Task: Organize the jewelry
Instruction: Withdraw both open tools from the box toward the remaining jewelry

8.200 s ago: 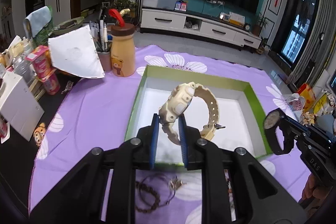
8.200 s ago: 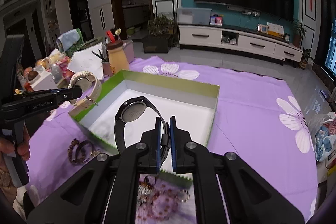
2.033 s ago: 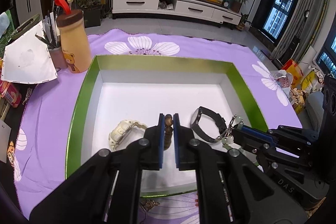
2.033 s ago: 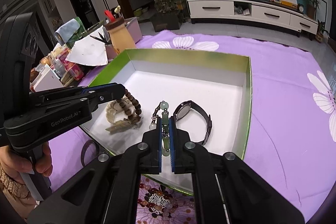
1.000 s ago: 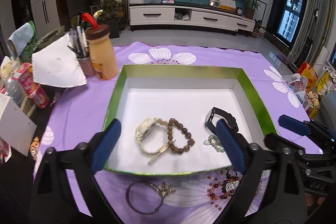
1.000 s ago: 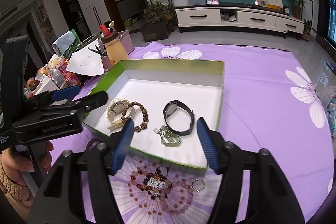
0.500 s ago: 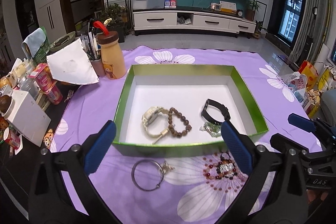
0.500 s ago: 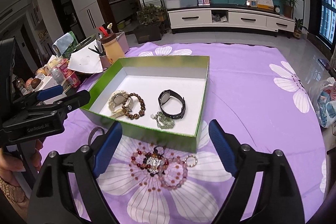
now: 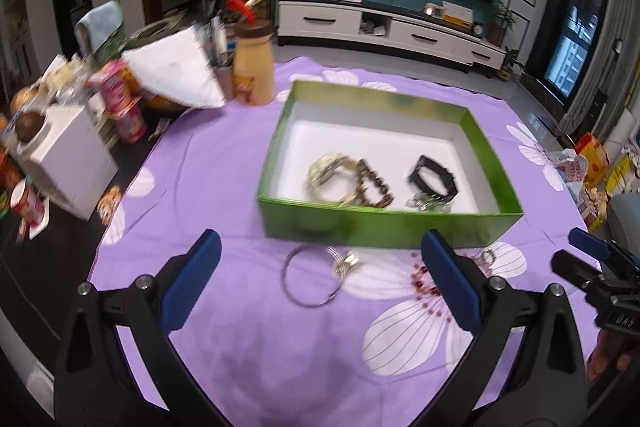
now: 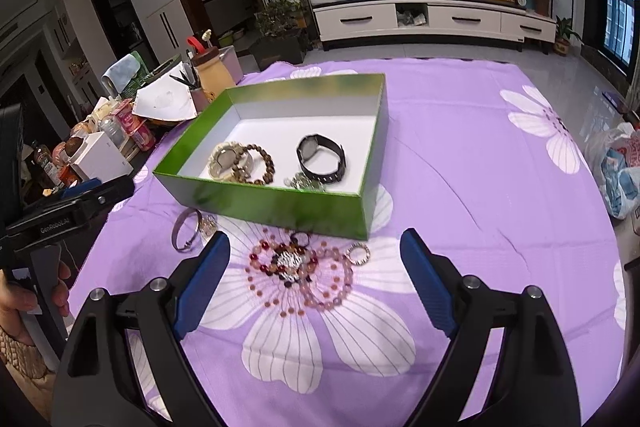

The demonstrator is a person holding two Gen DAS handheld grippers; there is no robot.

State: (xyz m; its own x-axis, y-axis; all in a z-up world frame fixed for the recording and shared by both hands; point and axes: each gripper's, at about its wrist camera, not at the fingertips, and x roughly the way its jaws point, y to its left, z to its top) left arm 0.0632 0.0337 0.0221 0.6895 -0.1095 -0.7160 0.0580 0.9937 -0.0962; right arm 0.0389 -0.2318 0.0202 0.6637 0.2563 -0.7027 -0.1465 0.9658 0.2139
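We held the left gripper and the right gripper with jaws wide apart and nothing between them, above the purple flowered tablecloth. In the green-walled, white-floored cardboard box lay a cream watch, a brown bead bracelet, a black watch and a pale green bead string. Outside, near its front wall, lay a silver bangle and pink and red bead bracelets.

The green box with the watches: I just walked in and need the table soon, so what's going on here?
A person holding a gripper in each hand is sorting jewelry into the green box. Inside it lie a cream watch, a brown bead bracelet, a black watch and a small green piece. On the purple cloth in front of the box wait a silver bangle, a pile of red and pink bead strands and a small ring. The left gripper and right gripper are both open and empty.
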